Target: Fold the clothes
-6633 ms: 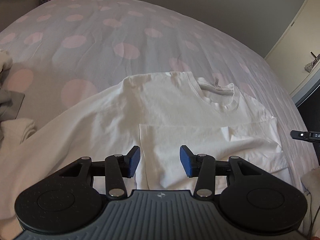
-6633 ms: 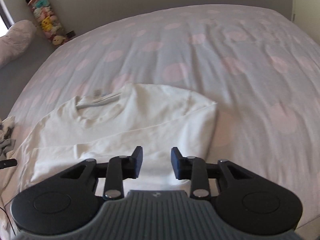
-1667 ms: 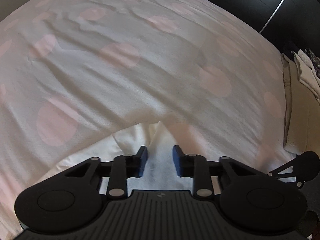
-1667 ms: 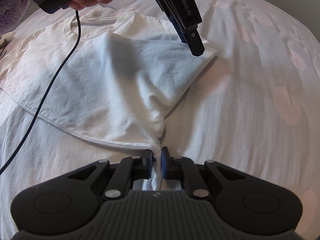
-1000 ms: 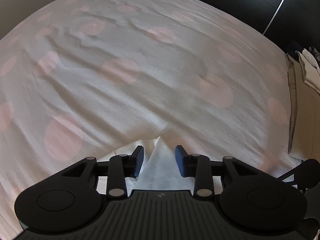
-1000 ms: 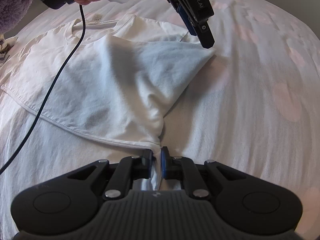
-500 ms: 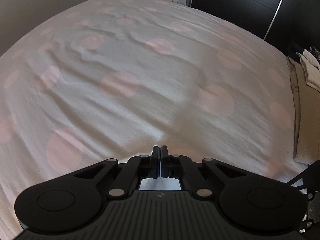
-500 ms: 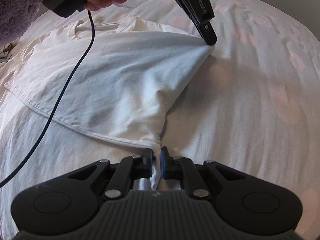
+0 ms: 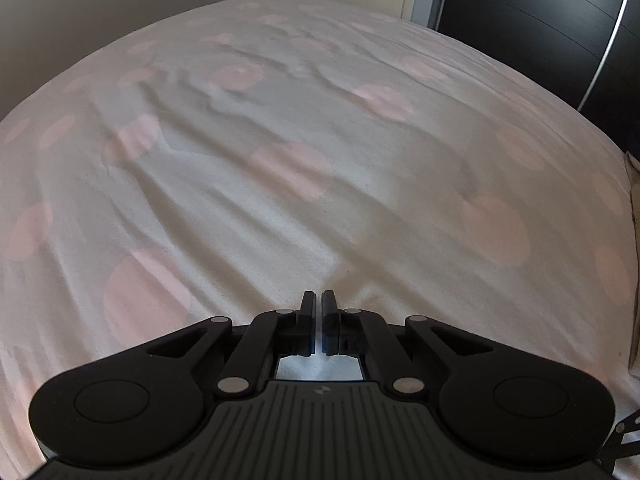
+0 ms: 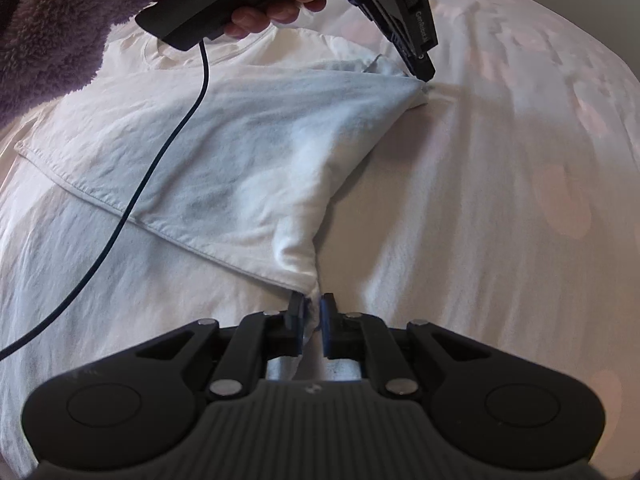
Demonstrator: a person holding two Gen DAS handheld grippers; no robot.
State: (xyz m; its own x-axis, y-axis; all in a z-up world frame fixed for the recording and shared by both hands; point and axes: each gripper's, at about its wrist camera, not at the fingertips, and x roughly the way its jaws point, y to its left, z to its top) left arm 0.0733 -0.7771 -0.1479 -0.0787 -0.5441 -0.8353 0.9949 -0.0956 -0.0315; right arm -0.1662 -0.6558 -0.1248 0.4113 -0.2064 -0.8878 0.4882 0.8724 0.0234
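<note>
A white T-shirt [image 10: 224, 152] lies on the bed, its right side lifted between both grippers. My right gripper [image 10: 312, 312] is shut on the shirt's hem corner at the near edge. In the right wrist view my left gripper [image 10: 422, 76], held by a hand in a purple fleece sleeve, is shut on the shirt's far corner by the shoulder. In the left wrist view that left gripper [image 9: 318, 308] has its fingers pressed together, with a strip of white cloth [image 9: 316, 366] showing behind them. The collar [image 10: 240, 50] lies under the hand.
The bedspread [image 9: 280, 168] is pale with pink dots and creased. A black cable [image 10: 160, 160] from the left gripper hangs across the shirt. A dark wardrobe [image 9: 540, 28] stands beyond the bed's far right, and beige cloth [image 9: 634, 264] sits at the right edge.
The left gripper went from open around the shirt's corner to shut on it, then lifted, pulling the cloth taut. The right gripper kept its hold on the hem.
</note>
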